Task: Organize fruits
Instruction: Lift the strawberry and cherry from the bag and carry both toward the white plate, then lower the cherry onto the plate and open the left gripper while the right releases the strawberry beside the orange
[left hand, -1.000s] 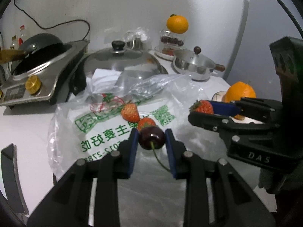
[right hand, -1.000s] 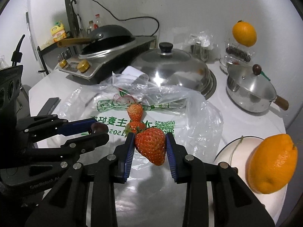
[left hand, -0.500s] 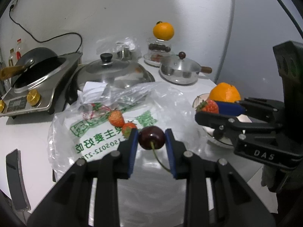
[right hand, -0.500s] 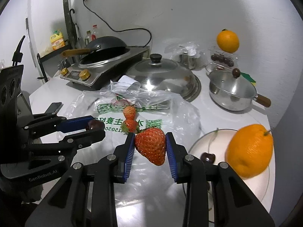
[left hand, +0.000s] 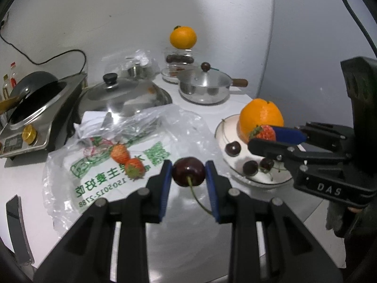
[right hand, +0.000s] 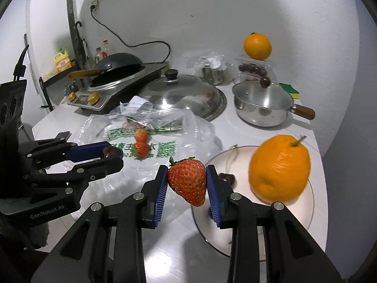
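Note:
My left gripper (left hand: 188, 173) is shut on a dark cherry (left hand: 188, 171) with its stem hanging down, held above the table left of the white plate (left hand: 226, 125). My right gripper (right hand: 187, 181) is shut on a red strawberry (right hand: 187, 180), held over the left edge of the plate (right hand: 308, 210). The plate holds an orange (right hand: 279, 168) and three cherries (left hand: 232, 148). Two strawberries (left hand: 127, 159) lie on a clear plastic bag (left hand: 99, 176) with green print. The right gripper also shows in the left wrist view (left hand: 266, 138), the left gripper in the right wrist view (right hand: 110, 154).
A lidded steel saucepan (left hand: 203, 87), a domed wok lid (left hand: 124, 94) and a cooker with a black wok (left hand: 30, 99) stand at the back. A second orange (left hand: 182, 36) sits on a clear box of cherries. A phone (left hand: 16, 226) lies at the left edge.
Both grippers have pulled back and swung right with their fruit. The plate with the orange and cherries has come fully into view beneath the right gripper.

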